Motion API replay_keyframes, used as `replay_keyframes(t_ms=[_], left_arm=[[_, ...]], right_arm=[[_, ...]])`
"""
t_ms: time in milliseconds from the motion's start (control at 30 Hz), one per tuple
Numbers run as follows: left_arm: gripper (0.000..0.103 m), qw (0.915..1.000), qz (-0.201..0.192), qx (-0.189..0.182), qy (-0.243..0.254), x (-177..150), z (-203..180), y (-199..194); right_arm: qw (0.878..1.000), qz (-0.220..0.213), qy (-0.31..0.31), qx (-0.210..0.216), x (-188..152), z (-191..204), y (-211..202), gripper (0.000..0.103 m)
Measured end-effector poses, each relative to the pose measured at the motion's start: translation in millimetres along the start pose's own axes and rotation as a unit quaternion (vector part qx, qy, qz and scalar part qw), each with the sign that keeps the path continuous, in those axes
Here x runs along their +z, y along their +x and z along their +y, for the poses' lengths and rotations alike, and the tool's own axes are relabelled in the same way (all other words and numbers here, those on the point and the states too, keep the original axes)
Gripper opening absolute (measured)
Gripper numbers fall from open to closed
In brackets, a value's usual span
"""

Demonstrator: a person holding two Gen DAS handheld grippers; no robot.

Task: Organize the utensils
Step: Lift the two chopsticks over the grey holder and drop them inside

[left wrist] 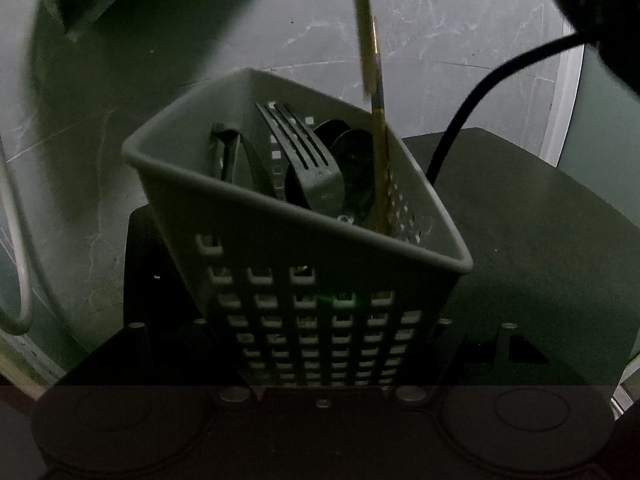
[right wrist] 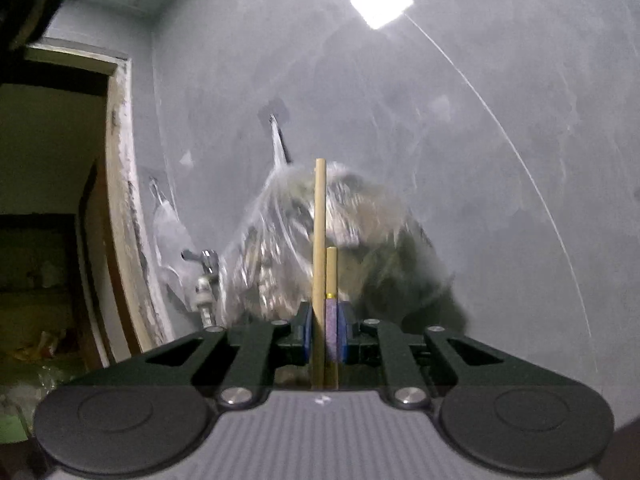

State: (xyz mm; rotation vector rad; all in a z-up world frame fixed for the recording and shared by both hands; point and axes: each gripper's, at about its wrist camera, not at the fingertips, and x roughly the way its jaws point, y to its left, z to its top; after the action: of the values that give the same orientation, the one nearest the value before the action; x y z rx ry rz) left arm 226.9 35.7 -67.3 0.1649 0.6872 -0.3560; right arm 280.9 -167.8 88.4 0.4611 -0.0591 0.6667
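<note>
In the left wrist view a grey perforated utensil basket (left wrist: pixel 328 304) fills the middle, held tilted between my left gripper's (left wrist: pixel 326 392) jaws. Inside it stand a dark fork (left wrist: pixel 304 148), dark spoons (left wrist: pixel 352 168) and another dark utensil (left wrist: pixel 228 156). Two thin chopsticks (left wrist: pixel 374 92) come down from above into the basket's right side. In the right wrist view my right gripper (right wrist: pixel 326 332) is shut on the chopsticks (right wrist: pixel 320 248), which point up past the blue pads (right wrist: pixel 306 332); one has a purple band.
The basket hangs over a black table (left wrist: pixel 520 220) and a grey marbled floor (left wrist: pixel 200 32). A black cable (left wrist: pixel 472 104) crosses at right. The right wrist view faces a grey wall with a hanging plastic bag (right wrist: pixel 328 240), a tap (right wrist: pixel 204 276) and a doorway (right wrist: pixel 52 200).
</note>
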Motion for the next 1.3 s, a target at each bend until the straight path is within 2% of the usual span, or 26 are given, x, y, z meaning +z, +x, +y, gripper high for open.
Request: replay_keyframes(t_ms=[200, 500, 700, 1100, 1133, 1200, 1300], left_arm=[[0.076, 1.0000, 0.000, -0.001, 0.000, 0, 1, 0], [0.076, 1.0000, 0.000, -0.001, 0.001, 0, 2, 1], [0.076, 1.0000, 0.000, -0.001, 0.001, 0, 1, 1], [0.076, 1.0000, 0.000, -0.003, 0.003, 0, 1, 1], [0.076, 1.0000, 0.000, -0.002, 0.003, 0, 1, 1], [0.076, 1.0000, 0.000, -0.002, 0.003, 0, 1, 2], [0.076, 1.0000, -0.001, -0.004, 0.002, 0, 2, 2]], right_arm=[[1.000, 0.023, -0.019, -0.009, -33, 4, -7, 0.015], [0.995, 0.068, -0.074, 0.008, -68, 15, -25, 0.015], [0.990, 0.088, -0.106, 0.011, -80, 18, -32, 0.016], [0.988, 0.119, -0.100, -0.002, -88, 13, -38, 0.017], [0.988, 0.120, -0.101, -0.002, -87, 13, -38, 0.019], [0.987, 0.119, -0.105, -0.006, -83, 13, -40, 0.041], [0.989, 0.098, -0.111, -0.013, -71, 14, -48, 0.061]])
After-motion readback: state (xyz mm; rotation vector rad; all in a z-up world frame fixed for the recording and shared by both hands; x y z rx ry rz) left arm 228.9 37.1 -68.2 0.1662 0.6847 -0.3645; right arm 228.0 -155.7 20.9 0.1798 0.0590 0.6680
